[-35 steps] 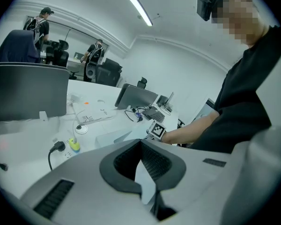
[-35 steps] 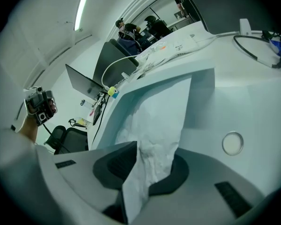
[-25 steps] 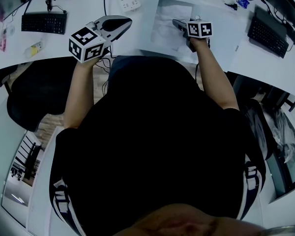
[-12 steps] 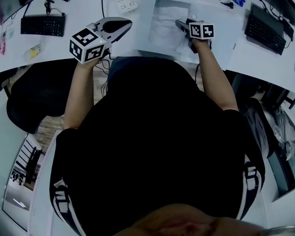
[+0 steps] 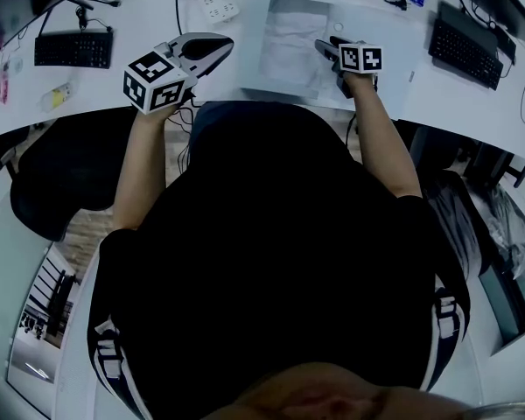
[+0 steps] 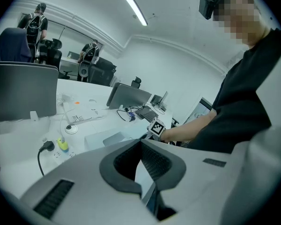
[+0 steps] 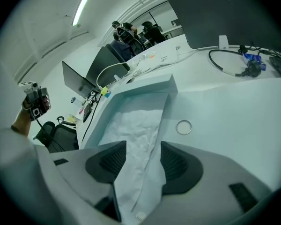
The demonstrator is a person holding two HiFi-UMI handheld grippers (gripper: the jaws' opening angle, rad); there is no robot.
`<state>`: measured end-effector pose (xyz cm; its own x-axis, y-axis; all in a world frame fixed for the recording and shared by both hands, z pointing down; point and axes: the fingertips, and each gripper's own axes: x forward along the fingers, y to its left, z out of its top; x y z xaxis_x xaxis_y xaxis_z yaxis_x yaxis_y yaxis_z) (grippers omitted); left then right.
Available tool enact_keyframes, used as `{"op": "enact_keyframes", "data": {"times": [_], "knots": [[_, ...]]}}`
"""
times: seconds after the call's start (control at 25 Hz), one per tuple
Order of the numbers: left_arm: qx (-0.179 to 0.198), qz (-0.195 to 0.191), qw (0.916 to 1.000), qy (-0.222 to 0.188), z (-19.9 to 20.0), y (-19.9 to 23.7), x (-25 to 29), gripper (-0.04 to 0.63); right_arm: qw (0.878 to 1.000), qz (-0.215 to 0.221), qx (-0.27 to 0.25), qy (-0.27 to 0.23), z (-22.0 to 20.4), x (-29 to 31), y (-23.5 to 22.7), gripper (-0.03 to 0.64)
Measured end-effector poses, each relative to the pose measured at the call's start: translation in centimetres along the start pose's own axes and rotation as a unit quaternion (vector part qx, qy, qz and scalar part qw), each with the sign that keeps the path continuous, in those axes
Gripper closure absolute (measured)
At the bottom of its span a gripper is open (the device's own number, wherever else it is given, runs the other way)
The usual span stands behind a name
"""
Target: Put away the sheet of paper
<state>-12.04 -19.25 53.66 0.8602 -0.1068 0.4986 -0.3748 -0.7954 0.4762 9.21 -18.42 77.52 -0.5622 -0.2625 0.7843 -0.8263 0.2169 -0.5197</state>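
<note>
Head view: the right gripper [image 5: 328, 45] hangs over the crumpled sheet of paper [image 5: 289, 49], which lies in a shallow box [image 5: 302, 4] on the far tabletop [image 5: 114, 86]. The left gripper [image 5: 226, 42] is well to its left.

Left gripper view: the fingers [image 6: 155, 163] are clenched on nothing.

Right gripper view: the fingers [image 7: 107, 161] have just been opening and stand released. The paper's near end lies between them, unpinched.

Just-opened fingers [image 7: 178, 165] of the right gripper [image 7: 141, 156] straddle crumpled paper [image 7: 133, 125] in a tray [image 7: 171, 86].
</note>
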Motion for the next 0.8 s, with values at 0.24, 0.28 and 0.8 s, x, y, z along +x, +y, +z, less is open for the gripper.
{"op": "enact_keyframes", "data": {"times": [0.24,0.28,0.8], "knots": [[0.007,-0.005,1.0000,0.000,0.0,-1.0,0.0,0.574,1.000,-0.004,0.002,-0.017,-0.1,-1.4,0.2,0.396],[0.009,-0.006,0.9999,0.000,0.0,-1.1,0.0,0.574,1.000,-0.005,0.002,-0.020,-0.2,-1.6,0.2,0.396],[0.020,-0.010,0.9998,-0.001,-0.2,-2.8,-0.4,0.574,0.999,-0.009,0.020,-0.046,-1.6,-4.3,0.7,0.396]]}}
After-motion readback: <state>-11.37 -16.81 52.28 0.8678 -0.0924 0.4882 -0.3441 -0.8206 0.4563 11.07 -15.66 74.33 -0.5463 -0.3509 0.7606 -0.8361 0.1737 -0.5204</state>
